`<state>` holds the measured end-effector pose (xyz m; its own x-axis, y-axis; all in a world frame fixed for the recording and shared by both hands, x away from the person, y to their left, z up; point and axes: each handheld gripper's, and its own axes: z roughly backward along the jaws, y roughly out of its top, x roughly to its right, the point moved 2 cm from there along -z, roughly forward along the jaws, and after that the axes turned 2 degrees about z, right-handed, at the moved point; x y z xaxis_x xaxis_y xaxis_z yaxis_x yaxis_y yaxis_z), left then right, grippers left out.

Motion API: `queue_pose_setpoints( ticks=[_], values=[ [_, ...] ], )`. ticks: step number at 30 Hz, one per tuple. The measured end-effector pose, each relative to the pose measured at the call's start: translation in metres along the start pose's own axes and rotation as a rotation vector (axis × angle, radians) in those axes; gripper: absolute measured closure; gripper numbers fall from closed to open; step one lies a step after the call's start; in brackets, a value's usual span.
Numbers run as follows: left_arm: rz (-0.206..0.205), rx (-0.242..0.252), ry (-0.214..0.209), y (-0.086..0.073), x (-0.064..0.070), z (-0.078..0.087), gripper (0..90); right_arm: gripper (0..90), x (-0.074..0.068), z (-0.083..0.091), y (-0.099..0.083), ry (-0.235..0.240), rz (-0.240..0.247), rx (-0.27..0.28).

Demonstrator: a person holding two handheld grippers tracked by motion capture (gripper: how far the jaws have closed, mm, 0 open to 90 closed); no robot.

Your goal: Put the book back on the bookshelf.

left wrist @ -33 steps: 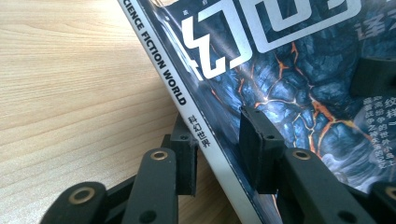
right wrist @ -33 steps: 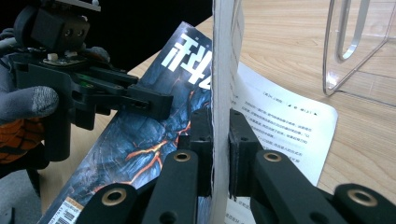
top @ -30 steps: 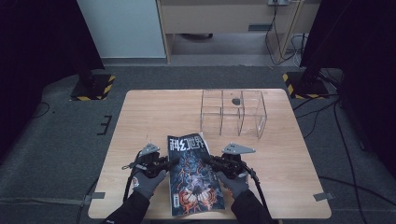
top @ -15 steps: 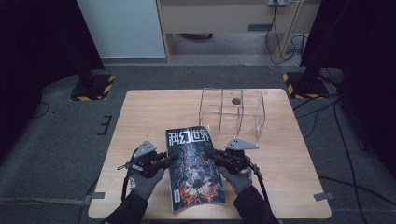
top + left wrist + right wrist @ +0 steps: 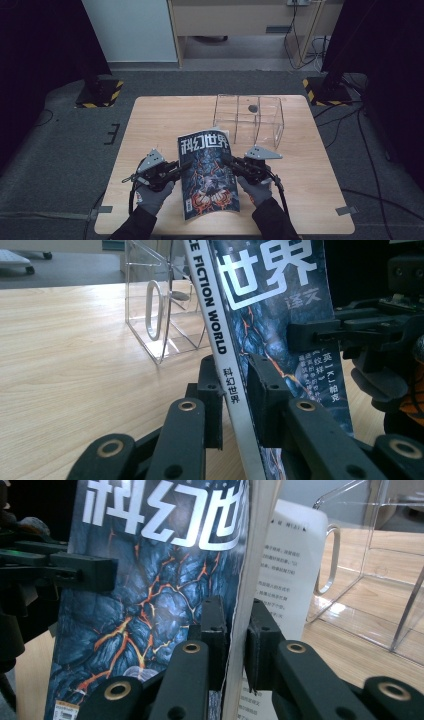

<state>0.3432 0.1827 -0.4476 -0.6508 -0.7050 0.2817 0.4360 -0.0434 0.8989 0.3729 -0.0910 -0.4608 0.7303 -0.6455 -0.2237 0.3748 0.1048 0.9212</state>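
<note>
A magazine (image 5: 207, 172) with a dark blue cover, orange cracks and white Chinese title is held up off the table, tilted, between both grippers. My left gripper (image 5: 181, 166) is shut on its spine edge (image 5: 227, 375), whose white strip reads "FICTION WORLD". My right gripper (image 5: 229, 161) is shut on the opposite, open edge (image 5: 235, 625), where a white inner page (image 5: 285, 575) shows behind the cover. Gloved hands hold both grippers at the table's near side.
A clear acrylic box (image 5: 248, 119) with dividers and a finger hole (image 5: 153, 310) stands just beyond the magazine, right of centre on the wooden table (image 5: 165, 120). Grey carpet surrounds the table; dark stands with yellow-black bases (image 5: 100, 92) flank it.
Both grippers have lifted the magazine and carried it away from the near edge, towards the clear box; its top now stands steeper and closer to the box.
</note>
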Motion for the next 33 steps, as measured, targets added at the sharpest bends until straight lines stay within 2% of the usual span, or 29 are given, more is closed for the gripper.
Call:
queue_pose_setpoints(
  ticks=[4, 12, 15, 17, 19, 22, 24, 27, 31, 33],
  values=[
    [0.024, -0.006, -0.014, -0.002, -0.001, -0.003, 76.5, 81.9, 0.001, 0.000, 0.000, 0.011, 0.006, -0.024],
    [0.053, -0.005, -0.070, 0.001, 0.002, -0.012, 68.5, 84.0, -0.001, 0.004, 0.000, 0.043, 0.038, 0.006],
    [0.036, -0.020, -0.053, 0.002, 0.004, -0.019, 67.3, 84.1, -0.006, 0.003, 0.002, 0.070, 0.055, 0.018],
    [0.033, -0.025, -0.039, 0.002, 0.004, -0.020, 68.8, 84.0, -0.009, 0.003, 0.003, 0.050, 0.073, 0.010],
    [0.027, -0.021, -0.033, 0.003, 0.004, -0.018, 74.2, 83.9, -0.007, 0.003, 0.003, 0.055, 0.056, 0.011],
    [0.009, -0.024, -0.025, 0.004, 0.006, -0.018, 75.6, 82.7, -0.006, 0.003, 0.004, 0.051, 0.039, 0.012],
    [0.004, -0.018, -0.031, 0.006, 0.008, -0.018, 76.4, 79.7, -0.004, 0.002, 0.004, 0.042, 0.027, 0.015],
    [-0.017, -0.008, -0.033, 0.010, 0.011, -0.018, 77.5, 80.1, 0.000, 0.002, 0.007, 0.038, 0.008, 0.017],
    [-0.043, 0.039, -0.054, 0.021, 0.016, -0.017, 78.9, 82.0, 0.001, 0.006, 0.017, 0.030, 0.019, 0.052],
    [-0.053, 0.045, -0.066, 0.022, 0.018, -0.016, 78.9, 81.9, 0.002, 0.010, 0.022, 0.026, 0.031, 0.070]
  ],
)
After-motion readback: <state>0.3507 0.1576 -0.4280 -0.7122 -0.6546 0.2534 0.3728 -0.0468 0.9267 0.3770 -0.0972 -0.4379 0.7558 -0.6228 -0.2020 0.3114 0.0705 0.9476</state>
